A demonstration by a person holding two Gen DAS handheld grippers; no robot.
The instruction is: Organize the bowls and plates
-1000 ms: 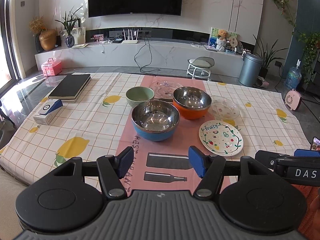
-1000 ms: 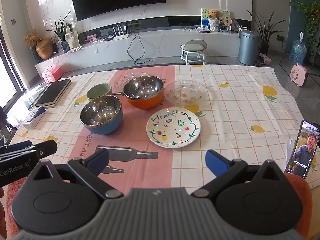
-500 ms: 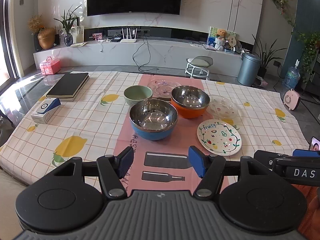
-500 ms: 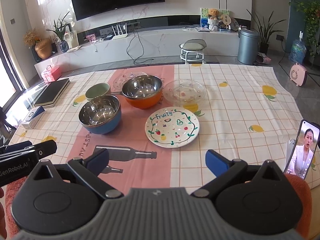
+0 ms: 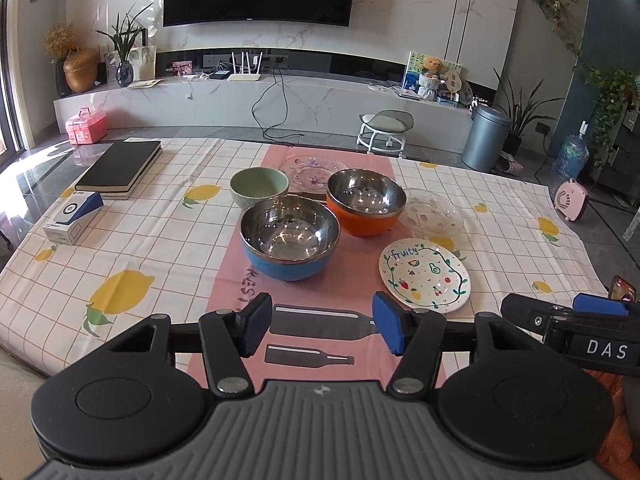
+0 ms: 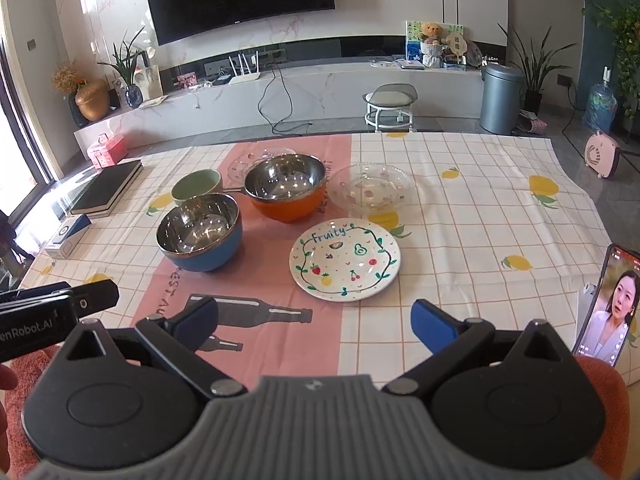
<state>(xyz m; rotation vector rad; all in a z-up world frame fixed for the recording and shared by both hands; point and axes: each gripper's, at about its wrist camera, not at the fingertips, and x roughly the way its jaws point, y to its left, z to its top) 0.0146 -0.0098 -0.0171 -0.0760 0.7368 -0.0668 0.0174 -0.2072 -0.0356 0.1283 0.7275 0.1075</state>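
On the tablecloth stand a blue steel-lined bowl [image 5: 290, 242] [image 6: 200, 232], an orange steel-lined bowl [image 5: 365, 202] [image 6: 285, 186] and a small green bowl [image 5: 259, 186] [image 6: 197, 185]. A white "Fruity" plate [image 5: 425, 274] [image 6: 345, 265] lies nearest on the right. One clear glass plate [image 5: 431, 213] [image 6: 372, 190] sits behind it, another clear plate [image 5: 308, 168] [image 6: 244, 164] behind the bowls. My left gripper [image 5: 320, 328] hovers before the blue bowl, its jaws closing with nothing between them. My right gripper [image 6: 316, 322] stands open and empty before the Fruity plate.
A black notebook [image 5: 120, 168] and a small blue-and-white box [image 5: 74, 216] lie at the table's left. A phone [image 6: 608, 304] showing video stands propped at the right edge. Beyond the table are a stool [image 5: 384, 128], a bin [image 5: 484, 136] and a TV bench.
The left gripper's blue pads have come slightly closer together. Both views have shifted very little; the bowls and plates have not moved.
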